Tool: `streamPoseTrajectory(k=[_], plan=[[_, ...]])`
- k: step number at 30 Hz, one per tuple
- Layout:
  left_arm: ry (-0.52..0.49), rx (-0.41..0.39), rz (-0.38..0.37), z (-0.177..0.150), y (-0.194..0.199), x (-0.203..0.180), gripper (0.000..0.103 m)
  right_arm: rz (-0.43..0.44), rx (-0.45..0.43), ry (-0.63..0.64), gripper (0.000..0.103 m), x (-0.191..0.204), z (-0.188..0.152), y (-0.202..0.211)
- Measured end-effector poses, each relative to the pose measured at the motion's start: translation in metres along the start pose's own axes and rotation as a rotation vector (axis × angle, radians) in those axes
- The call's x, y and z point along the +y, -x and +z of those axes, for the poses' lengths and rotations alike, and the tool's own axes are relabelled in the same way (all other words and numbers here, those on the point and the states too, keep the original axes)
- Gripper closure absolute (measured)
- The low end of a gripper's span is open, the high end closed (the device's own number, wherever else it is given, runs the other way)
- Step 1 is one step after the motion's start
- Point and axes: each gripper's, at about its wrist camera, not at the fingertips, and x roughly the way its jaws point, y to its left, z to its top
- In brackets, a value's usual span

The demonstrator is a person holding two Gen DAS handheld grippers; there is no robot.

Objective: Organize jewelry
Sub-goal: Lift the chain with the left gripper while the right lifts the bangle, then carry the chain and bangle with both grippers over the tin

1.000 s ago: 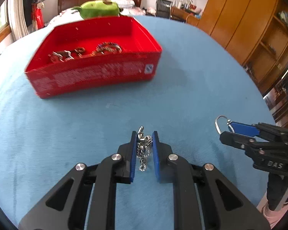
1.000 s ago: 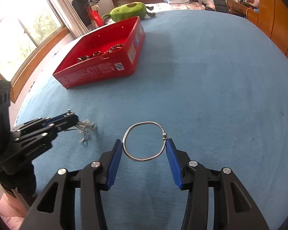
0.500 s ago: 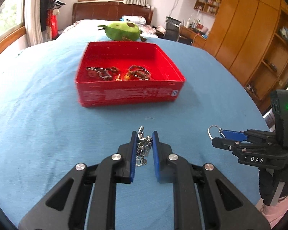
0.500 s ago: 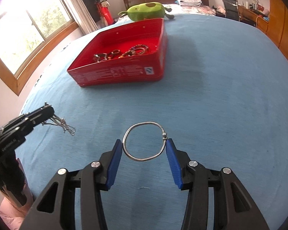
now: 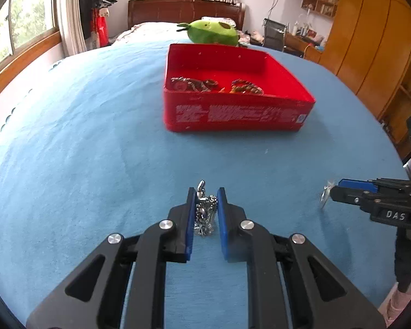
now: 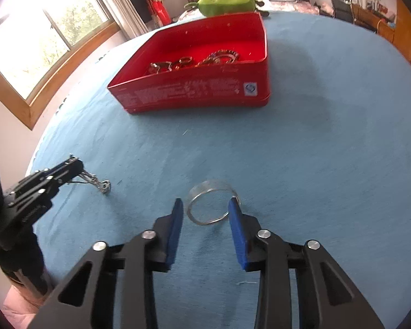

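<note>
The open red tin box [image 5: 238,115] holding several bracelets sits mid-bedspread on the blue cover [image 5: 82,150], with bare cloth on every side. Nearer, the left gripper [image 5: 205,205] pinches a bunched silver chain [image 5: 204,213]. The right gripper [image 6: 205,213], its jaws just closing, has a thin silver bangle [image 6: 211,205] between its pads; whether they press it I cannot tell.

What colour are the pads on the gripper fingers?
Blue pads on black fingers, clearest in the right wrist view.

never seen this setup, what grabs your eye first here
The red tin sits mid-bed on the blue cover, jewelry piled inside, with a green plush behind it. Nearer, the left tool pinches a silver chain, and the right tool carries a thin bangle.
</note>
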Motion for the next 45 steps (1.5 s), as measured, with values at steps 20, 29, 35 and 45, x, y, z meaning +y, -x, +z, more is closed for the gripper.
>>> streamPoseTrajectory(k=[20, 29, 35, 45], plan=[[0.015, 0.042, -0.012, -0.008, -0.019, 0.01, 0.089, -0.063, 0.086, 0.044, 0.027, 0.015, -0.002, -0.04], [0.018, 0.049, -0.02, -0.01, -0.02, 0.011, 0.089, -0.186, 0.052, 0.138, 0.053, 0.033, -0.001, -0.048], [0.023, 0.048, -0.025, -0.009, -0.019, 0.012, 0.089, -0.107, 0.025, 0.077, 0.053, 0.019, -0.003, -0.031], [0.027, -0.016, -0.011, -0.004, 0.0, 0.008, 0.089, -0.092, -0.024, 0.071, 0.053, 0.014, -0.002, -0.004]])
